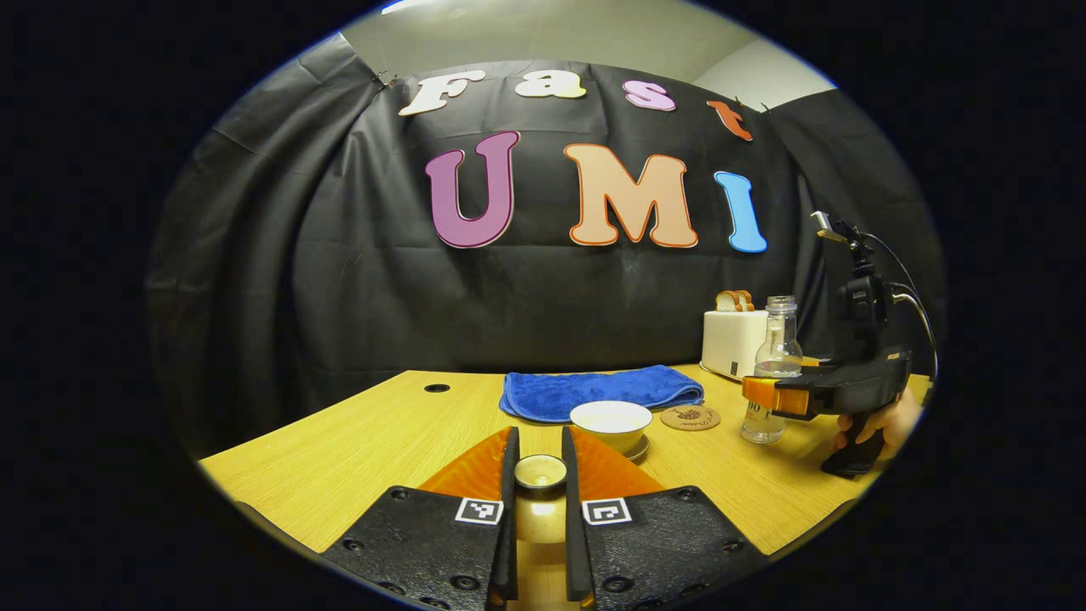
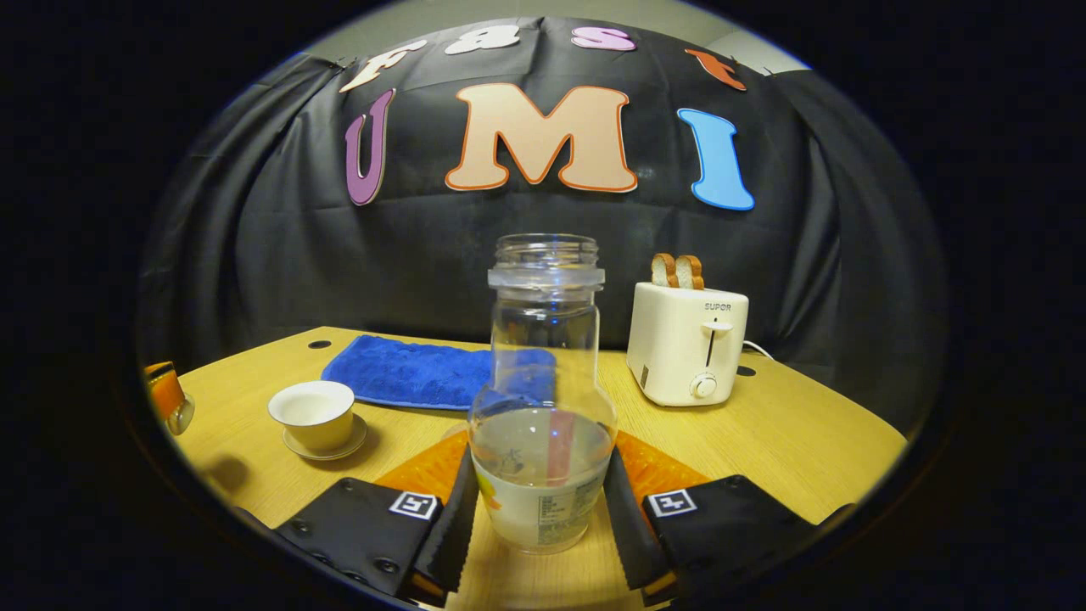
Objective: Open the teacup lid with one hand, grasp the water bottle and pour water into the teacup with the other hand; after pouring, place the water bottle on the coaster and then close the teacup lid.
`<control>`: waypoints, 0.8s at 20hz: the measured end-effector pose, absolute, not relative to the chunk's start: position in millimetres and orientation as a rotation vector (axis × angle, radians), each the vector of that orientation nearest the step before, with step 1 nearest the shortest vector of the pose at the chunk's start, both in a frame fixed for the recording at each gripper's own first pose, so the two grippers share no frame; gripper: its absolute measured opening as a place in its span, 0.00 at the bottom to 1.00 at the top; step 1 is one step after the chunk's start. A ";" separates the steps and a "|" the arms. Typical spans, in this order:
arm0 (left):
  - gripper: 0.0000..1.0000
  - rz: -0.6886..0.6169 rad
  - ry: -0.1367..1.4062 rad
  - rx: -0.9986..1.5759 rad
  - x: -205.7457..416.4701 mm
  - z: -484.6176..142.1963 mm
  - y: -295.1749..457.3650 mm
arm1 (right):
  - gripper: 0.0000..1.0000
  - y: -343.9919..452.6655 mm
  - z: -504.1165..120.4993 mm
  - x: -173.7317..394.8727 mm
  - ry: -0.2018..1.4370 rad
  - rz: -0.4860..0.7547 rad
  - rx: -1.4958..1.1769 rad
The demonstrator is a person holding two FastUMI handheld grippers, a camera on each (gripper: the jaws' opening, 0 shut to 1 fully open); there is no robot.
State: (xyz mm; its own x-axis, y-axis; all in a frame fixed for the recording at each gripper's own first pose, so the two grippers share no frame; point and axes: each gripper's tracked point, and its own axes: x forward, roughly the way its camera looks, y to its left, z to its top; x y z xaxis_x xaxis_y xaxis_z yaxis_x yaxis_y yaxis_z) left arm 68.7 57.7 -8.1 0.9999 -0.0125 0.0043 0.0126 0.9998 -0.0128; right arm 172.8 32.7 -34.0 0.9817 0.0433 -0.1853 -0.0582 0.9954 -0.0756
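My left gripper (image 1: 540, 448) is shut on the small round teacup lid (image 1: 540, 473), held just above the table in front of the cup. The white teacup (image 1: 611, 422) stands uncovered on its saucer (image 1: 638, 448); it also sits left of centre in the right gripper view (image 2: 312, 413). My right gripper (image 2: 540, 479) is shut on the clear water bottle (image 2: 543, 365), which is upright, uncapped and about a third full. The left gripper view has that bottle (image 1: 774, 356) at the right, clamped by the right gripper (image 1: 768, 396), beside the round coaster (image 1: 690, 417).
A folded blue cloth (image 1: 598, 392) lies behind the cup. A white toaster (image 2: 689, 352) with bread slices stands at the back right. A hand (image 1: 882, 422) holds the right gripper. The left gripper (image 2: 165, 395) peeks in at the far left edge of the right gripper view.
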 end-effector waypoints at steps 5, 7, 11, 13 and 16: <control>0.19 -0.013 -0.004 -0.013 68.1 -9.0 57.5 | 0.69 48.6 -31.2 172.4 0.159 0.081 -0.191; 0.19 -0.012 -0.004 -0.013 68.7 -9.1 57.6 | 0.68 56.0 -30.1 176.7 0.149 0.091 -0.243; 0.19 -0.024 -0.005 -0.013 69.3 -9.5 55.3 | 0.68 69.2 -31.2 188.0 0.169 0.107 -0.355; 0.19 -0.031 -0.004 -0.013 69.7 -8.8 57.1 | 0.68 76.6 -32.4 191.1 0.182 0.116 -0.424; 0.19 -0.028 -0.004 -0.013 71.0 -10.2 64.4 | 0.68 85.9 -33.8 193.0 0.186 0.118 -0.566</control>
State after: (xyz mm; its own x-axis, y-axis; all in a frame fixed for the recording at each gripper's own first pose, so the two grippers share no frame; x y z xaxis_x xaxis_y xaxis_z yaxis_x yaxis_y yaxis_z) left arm 71.0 64.4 -10.2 0.9996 -0.0284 0.0041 0.0284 0.9995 -0.0129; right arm 193.0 85.9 -33.8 0.9764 0.0601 -0.2073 -0.1622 0.8379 -0.5212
